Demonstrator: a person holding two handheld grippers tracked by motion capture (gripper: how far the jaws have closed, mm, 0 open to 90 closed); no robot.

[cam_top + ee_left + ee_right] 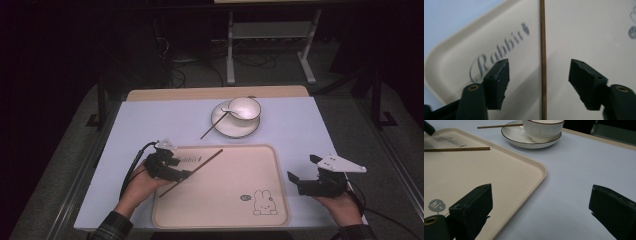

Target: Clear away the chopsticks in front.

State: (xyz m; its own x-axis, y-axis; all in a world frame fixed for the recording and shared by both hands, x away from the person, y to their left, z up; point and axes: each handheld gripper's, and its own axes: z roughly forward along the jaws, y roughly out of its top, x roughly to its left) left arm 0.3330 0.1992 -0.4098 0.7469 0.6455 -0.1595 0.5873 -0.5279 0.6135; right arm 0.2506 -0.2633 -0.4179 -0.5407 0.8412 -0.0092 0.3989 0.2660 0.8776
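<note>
Two chopsticks here: one chopstick (191, 172) lies slantwise on the beige tray (235, 215), right under the left gripper (186, 174), whose jaws stand wide apart either side of it without touching it, so it's holding nothing, and the other chopstick (214, 125) leans on the rim of the one saucer (223, 128) farther back, which has one bowl (245, 108) sitting on it with a white spoon (231, 110) inside. The right gripper (295, 180) sits off the tray's right edge over the pale blue table (300, 125), jaws also spread wide and empty, with nothing blocking the way between either gripper and the dishes.
</note>
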